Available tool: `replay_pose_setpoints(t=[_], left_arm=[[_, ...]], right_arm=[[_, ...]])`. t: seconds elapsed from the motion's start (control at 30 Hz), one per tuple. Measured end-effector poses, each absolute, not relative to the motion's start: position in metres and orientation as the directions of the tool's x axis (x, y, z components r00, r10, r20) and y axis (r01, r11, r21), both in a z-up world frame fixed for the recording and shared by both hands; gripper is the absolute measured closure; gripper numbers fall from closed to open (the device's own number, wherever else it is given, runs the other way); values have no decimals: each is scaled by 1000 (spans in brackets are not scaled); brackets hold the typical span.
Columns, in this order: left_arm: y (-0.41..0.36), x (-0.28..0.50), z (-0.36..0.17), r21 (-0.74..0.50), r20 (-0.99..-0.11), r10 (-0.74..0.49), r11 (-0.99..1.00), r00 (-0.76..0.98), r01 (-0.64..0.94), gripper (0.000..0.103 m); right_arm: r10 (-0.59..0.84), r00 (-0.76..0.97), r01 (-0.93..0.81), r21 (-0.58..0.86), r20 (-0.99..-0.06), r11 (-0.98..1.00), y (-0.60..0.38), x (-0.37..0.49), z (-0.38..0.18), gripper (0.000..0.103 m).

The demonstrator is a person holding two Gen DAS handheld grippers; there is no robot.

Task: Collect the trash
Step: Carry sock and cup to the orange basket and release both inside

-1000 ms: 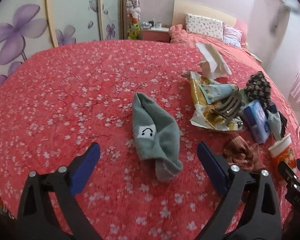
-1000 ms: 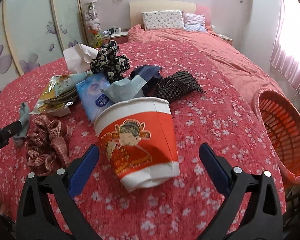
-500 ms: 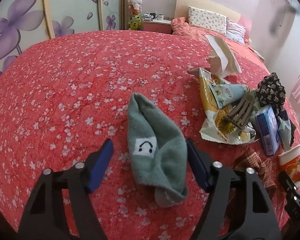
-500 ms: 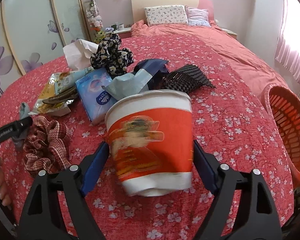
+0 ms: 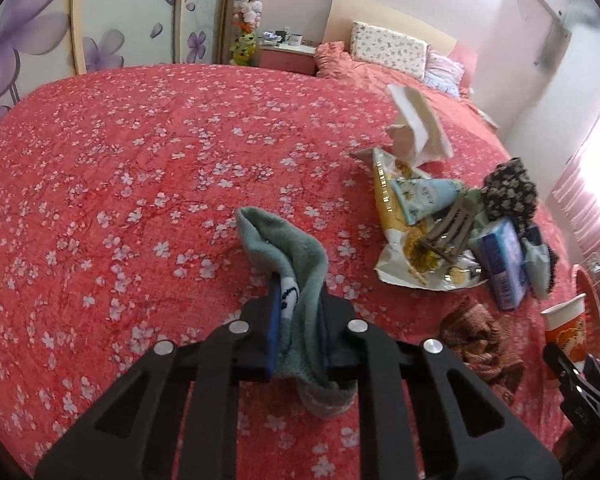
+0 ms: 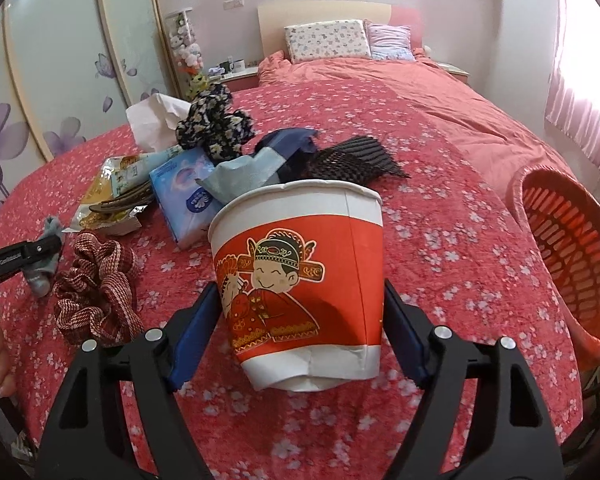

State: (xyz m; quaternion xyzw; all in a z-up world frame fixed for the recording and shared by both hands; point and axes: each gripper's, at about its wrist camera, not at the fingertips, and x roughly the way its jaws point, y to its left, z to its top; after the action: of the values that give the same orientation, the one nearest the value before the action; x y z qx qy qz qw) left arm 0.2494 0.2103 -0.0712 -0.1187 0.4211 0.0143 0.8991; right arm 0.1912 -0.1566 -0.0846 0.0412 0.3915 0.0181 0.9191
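A grey-green sock [image 5: 284, 248] with a smiley patch lies on the red flowered bedspread [image 5: 140, 184]. My left gripper [image 5: 298, 320] is closing on it, its blue pads pinching the sock's middle so the cloth bunches up. The sock's toe hangs out below the jaws. In the right wrist view, a red-and-white paper cup [image 6: 300, 248] with a cartoon figure stands upright between the pads of my right gripper [image 6: 300, 292], which press on both its sides. The left gripper [image 6: 20, 258] shows at that view's left edge.
A pile lies between the grippers: a yellow snack wrapper [image 5: 400, 216], a blue tissue pack [image 6: 184, 188], a red woven scrunchie [image 6: 96, 288], a dark floral scrunchie [image 6: 212, 128], black mesh [image 6: 352, 160] and a white paper bag [image 5: 416, 124]. An orange basket [image 6: 560, 240] stands at the bed's right edge.
The left gripper moved forward over the sock and its jaws came together on it. The right gripper's jaws narrowed from wide apart onto the cup's sides.
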Motion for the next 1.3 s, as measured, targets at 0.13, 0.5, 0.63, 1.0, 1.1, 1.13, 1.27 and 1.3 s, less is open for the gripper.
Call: replay_pose_setpoints(t=[0.13,0.5,0.63,1.0,1.1,1.13,1.27,1.3], left_arm=[[204,241,-58,-200,-737,-91,976,669,-88,87],[144,217,-5,-208,-675,-188,976,714,62,87],[103,213,15,-206,-649,-247,968,719,147,87],[-24,207,28,-239,-620,-459,883,636,404,87],[-64,211,26,-247,-626,-506,850,593,465,87],[-78,212,24,-249,-628,-521,838,578,485,87],[-125,218,15,-251,-635,-569,791,523,557,87],[-135,219,11,-251,-637,-576,783,511,570,87]], right_arm=[[70,701,7,106,-710,994,-165,186,-81,26],[63,748,47,147,-660,988,-196,170,-56,26],[31,773,83,150,-634,985,-216,163,-44,26],[-118,812,247,152,-572,957,-294,147,-24,26],[-168,809,301,151,-563,942,-318,144,-24,26],[-186,806,321,151,-562,935,-327,143,-24,26],[-232,795,378,158,-561,912,-355,142,-27,26],[-241,792,390,161,-561,907,-361,142,-29,26]])
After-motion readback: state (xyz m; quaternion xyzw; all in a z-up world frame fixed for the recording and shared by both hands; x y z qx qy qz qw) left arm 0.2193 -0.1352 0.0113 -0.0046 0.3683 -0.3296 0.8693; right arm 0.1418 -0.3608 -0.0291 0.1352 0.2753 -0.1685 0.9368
